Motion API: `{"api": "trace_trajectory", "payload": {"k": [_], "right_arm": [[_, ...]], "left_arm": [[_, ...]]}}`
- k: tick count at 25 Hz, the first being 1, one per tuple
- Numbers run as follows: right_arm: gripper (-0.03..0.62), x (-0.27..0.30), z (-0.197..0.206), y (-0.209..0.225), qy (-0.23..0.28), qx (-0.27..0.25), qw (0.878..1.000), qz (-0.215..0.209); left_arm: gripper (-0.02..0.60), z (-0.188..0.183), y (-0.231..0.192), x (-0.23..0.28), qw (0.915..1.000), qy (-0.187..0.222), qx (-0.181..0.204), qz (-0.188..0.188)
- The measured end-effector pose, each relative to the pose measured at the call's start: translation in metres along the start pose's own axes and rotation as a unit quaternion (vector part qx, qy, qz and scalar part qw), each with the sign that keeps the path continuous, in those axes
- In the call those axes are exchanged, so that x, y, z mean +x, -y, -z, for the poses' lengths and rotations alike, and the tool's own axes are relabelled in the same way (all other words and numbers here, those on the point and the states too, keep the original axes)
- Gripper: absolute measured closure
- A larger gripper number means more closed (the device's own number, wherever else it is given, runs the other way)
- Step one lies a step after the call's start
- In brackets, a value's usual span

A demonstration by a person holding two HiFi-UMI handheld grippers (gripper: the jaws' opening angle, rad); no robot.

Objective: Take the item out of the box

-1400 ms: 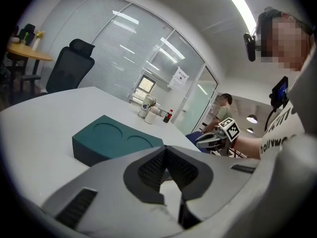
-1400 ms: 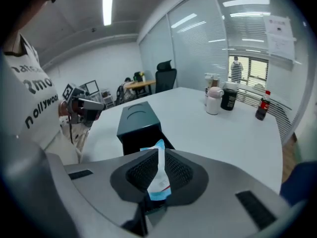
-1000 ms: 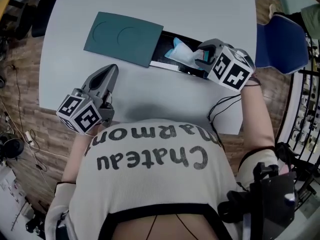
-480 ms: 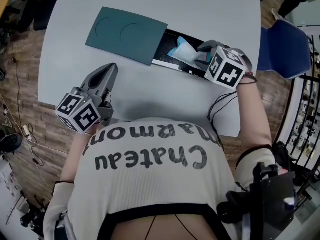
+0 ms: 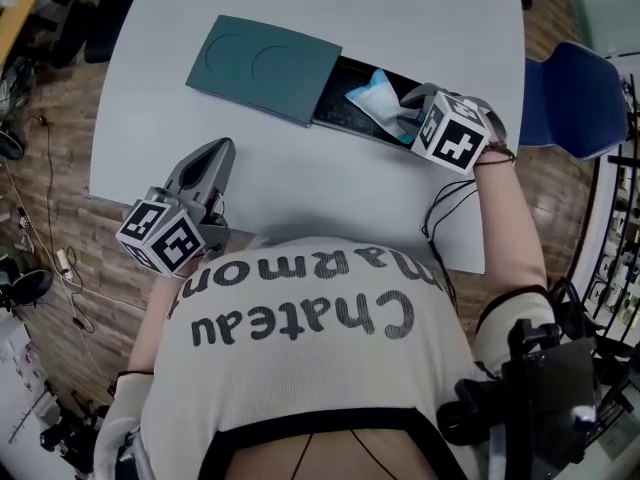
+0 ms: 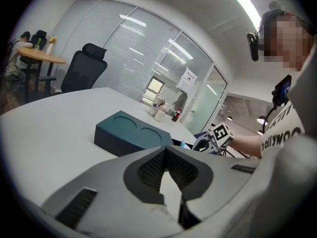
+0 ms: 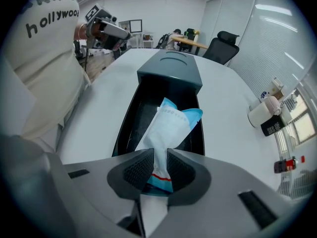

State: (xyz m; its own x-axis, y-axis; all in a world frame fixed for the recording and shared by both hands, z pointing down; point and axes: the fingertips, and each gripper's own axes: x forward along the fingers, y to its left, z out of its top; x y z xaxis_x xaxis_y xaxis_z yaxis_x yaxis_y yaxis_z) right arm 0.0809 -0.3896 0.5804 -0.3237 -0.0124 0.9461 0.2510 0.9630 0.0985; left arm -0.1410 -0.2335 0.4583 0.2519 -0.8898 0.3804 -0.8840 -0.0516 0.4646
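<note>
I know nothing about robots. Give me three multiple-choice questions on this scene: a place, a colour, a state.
1. Where is the packet? A in the black tray; B on the floor; C on a chair.
2. What colour is the sleeve? A red; B teal; C yellow.
3. The right hand-held gripper is: A open, empty; B shut on the packet; C holding a cup.
Answers: A, it lies in the black tray; B, it looks teal; B, its jaws, just closing, pinch the packet.
</note>
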Motion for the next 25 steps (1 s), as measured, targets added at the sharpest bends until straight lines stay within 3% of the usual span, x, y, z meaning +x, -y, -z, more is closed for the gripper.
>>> {"api": "trace_trajectory", "payload": {"k": [25], "right_arm": [[0.554,-0.012,-0.009,-0.001,0.033,0.06,0.996,0.054]], "left_arm": [[0.581,-0.006,0.013,-0.038,0.9996,0.004,0.021,-0.019]]}}
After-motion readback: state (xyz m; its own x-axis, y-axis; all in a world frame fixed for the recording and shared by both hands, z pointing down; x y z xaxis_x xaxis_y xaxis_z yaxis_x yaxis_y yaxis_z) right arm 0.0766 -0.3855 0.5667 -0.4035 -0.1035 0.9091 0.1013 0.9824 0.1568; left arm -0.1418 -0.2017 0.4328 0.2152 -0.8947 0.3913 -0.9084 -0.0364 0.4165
